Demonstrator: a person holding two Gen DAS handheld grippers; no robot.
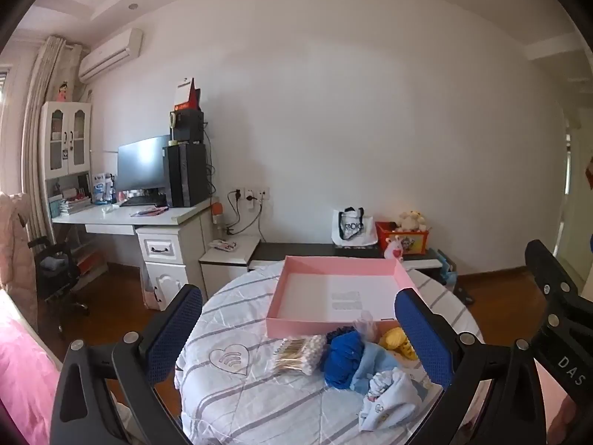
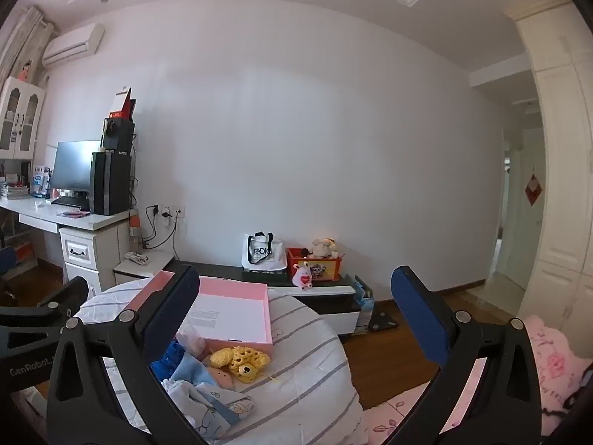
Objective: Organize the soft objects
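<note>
Pink rectangular tray (image 1: 335, 328) beside crumpled soft cloths (image 1: 385, 393); left tool (image 1: 300, 337) and right tool (image 2: 296, 319) both wide.

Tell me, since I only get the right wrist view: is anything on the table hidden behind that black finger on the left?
Observer: Yes. A bundle of swabs lies left of the blue knit, just in front of the pink box.
Operator: Is the other gripper holding something?
Observer: No. The left gripper is open and holds nothing.
Operator: Is there any pattern on the cloth besides stripes?
Observer: A heart is stitched on the cloth, left of the swabs.
</note>
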